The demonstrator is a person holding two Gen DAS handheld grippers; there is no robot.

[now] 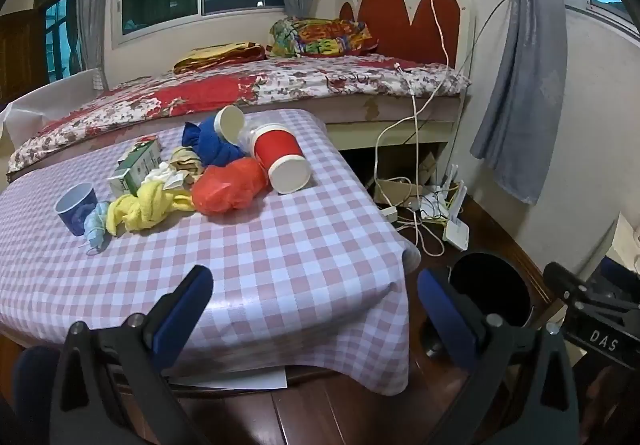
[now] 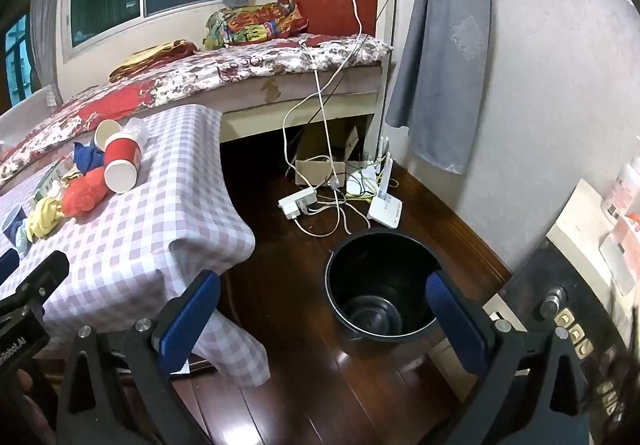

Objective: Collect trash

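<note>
A pile of trash lies on the checked table: a red paper cup on its side, a white cup, a blue cloth, an orange plastic bag, a yellow rag, a green carton and a blue cup. A black bin stands on the floor right of the table; it looks empty. My left gripper is open and empty above the table's near corner. My right gripper is open and empty above the floor beside the bin.
A bed with a red headboard stands behind the table. Cables, a power strip and a router lie on the dark wood floor beyond the bin. A grey curtain hangs at right; a dark cabinet stands close right.
</note>
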